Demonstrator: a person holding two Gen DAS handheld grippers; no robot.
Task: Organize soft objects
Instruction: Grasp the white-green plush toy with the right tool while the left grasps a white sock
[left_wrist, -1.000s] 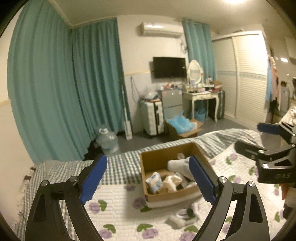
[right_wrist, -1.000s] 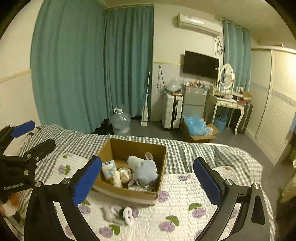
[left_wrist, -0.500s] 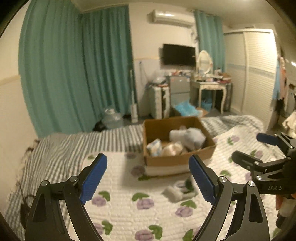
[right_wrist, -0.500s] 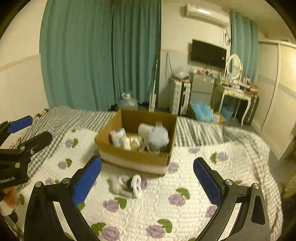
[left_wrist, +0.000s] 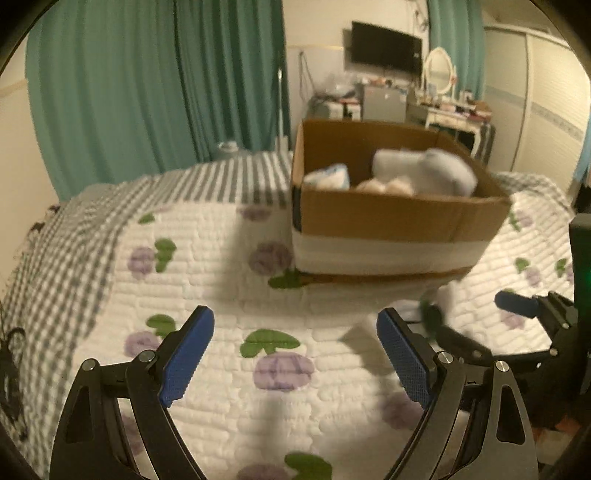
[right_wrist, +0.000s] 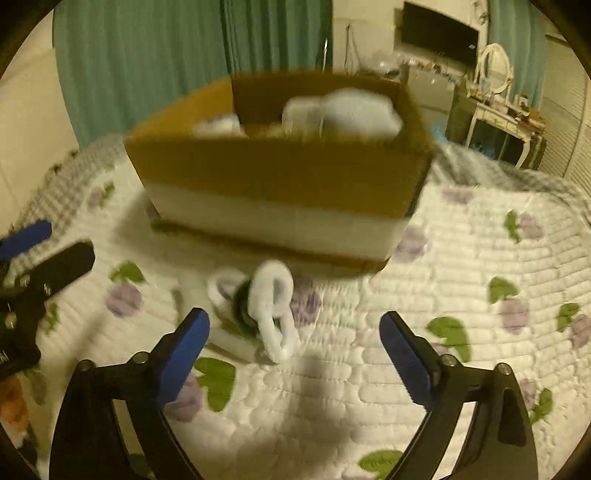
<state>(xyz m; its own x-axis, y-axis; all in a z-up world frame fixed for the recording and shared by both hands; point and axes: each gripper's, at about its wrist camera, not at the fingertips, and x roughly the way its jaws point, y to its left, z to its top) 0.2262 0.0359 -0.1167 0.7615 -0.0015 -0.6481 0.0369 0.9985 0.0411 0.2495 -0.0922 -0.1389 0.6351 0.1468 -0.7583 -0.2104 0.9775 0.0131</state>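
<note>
A cardboard box (left_wrist: 391, 218) (right_wrist: 280, 173) stands on the flowered quilt and holds several soft things, among them a pale blue plush (left_wrist: 439, 171) (right_wrist: 354, 110). A white fluffy soft object with a dark green part (right_wrist: 271, 310) lies on the quilt in front of the box. My right gripper (right_wrist: 293, 350) is open and empty, low over the quilt, with the white object just ahead between its fingers. My left gripper (left_wrist: 295, 349) is open and empty over bare quilt, to the left of the box. The right gripper also shows at the right of the left wrist view (left_wrist: 480, 325).
The bed has a white quilt with purple flowers (left_wrist: 284, 369) and a grey checked blanket (left_wrist: 55, 258) at its left side. Teal curtains (left_wrist: 147, 85), a TV, a dressing table (left_wrist: 454, 114) and wardrobe doors stand beyond the bed.
Both grippers have dropped and moved forward toward the bed. The box and the white object now look much closer. Both grippers stay open.
</note>
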